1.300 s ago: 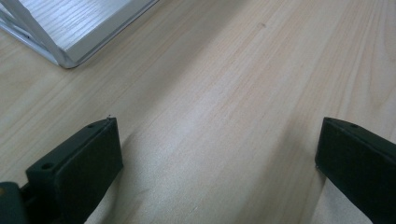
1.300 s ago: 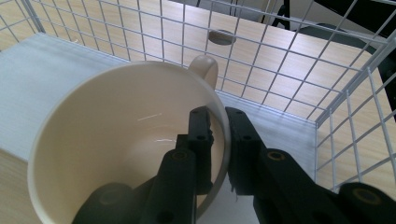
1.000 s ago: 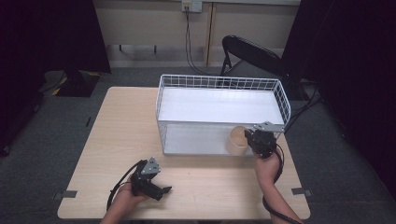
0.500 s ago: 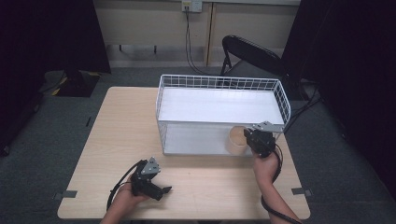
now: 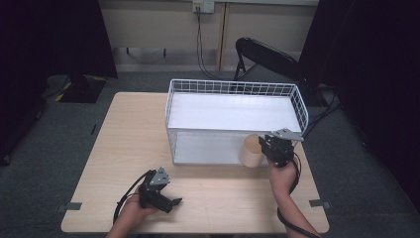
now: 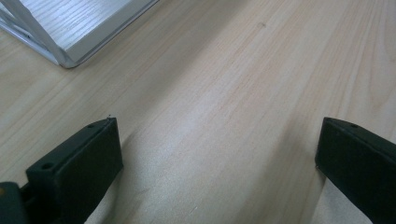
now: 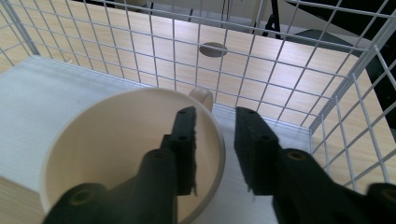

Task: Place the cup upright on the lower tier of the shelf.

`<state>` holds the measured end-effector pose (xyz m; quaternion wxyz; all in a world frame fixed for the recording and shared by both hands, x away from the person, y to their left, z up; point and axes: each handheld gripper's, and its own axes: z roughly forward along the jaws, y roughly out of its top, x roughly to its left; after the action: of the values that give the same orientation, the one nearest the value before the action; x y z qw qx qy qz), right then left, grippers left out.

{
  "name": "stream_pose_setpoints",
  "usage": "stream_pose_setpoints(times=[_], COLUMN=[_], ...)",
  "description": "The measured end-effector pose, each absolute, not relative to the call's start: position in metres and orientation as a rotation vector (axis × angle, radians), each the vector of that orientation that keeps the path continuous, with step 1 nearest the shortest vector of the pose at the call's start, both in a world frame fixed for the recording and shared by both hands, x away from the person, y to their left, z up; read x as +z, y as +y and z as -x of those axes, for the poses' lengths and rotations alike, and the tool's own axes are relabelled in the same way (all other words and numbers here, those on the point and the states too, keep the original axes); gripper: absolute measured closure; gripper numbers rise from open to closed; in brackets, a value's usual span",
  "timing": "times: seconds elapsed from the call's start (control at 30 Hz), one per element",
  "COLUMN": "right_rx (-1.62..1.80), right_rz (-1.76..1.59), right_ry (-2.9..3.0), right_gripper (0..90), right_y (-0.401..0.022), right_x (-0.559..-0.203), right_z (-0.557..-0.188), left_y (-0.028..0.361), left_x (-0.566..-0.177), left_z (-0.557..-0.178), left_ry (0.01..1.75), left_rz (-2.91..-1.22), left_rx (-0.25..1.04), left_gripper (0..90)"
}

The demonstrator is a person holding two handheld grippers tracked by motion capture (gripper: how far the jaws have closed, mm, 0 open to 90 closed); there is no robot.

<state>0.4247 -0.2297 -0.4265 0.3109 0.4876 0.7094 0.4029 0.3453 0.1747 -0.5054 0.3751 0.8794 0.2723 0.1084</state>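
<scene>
Evidently the work in hand was setting a cream cup (image 5: 251,150) into the wire basket (image 5: 233,88). At lower left of the high view my left gripper (image 5: 173,201) rested idle on the table (image 5: 119,144), its jaws standing wide apart with bare wood between them. Right of centre, my right gripper (image 5: 263,147) sat at the cup, which stood upright at the basket's near right corner. In the right gripper view one jaw stood inside the rim and one outside, and they had just been opening, the wall between them no longer pinched. I judged the release under way; next I needed to lift straight up, clear of the rim. The cup's base and handle were largely hidden.
</scene>
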Motion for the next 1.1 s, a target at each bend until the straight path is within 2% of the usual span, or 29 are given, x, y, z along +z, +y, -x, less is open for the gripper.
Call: stream_pose_setpoints(times=[0.07, 0.17, 0.33, 0.4, 0.57, 1.1], right_rx=[1.078, 1.106, 1.176, 1.186, 1.216, 1.232], right_rz=[-1.300, -1.319, -1.366, -1.367, -1.367, -1.297], right_ry=[1.878, 1.899, 1.923, 1.923, 1.941, 1.979], right_gripper=[57.5, 48.5, 34.3, 32.2, 19.1, 13.3], right_y=[-0.231, -0.232, -0.236, -0.237, -0.238, -0.232], right_x=[-0.425, -0.424, -0.423, -0.422, -0.421, -0.426], right_z=[-0.423, -0.421, -0.419, -0.418, -0.415, -0.399], left_y=[0.175, 0.175, 0.175, 0.175, 0.175, 0.175], left_x=[-0.505, -0.505, -0.505, -0.505, -0.505, -0.505], left_z=[-0.345, -0.345, -0.345, -0.345, -0.345, -0.345], left_ry=[0.697, 0.697, 0.697, 0.697, 0.697, 0.697], left_rz=[-2.251, -2.251, -2.251, -2.251, -2.251, -2.251], left_rx=[0.278, 0.278, 0.277, 0.278, 0.277, 0.277], left_gripper=[0.0, 0.0, 0.0, 0.0, 0.0, 0.0])
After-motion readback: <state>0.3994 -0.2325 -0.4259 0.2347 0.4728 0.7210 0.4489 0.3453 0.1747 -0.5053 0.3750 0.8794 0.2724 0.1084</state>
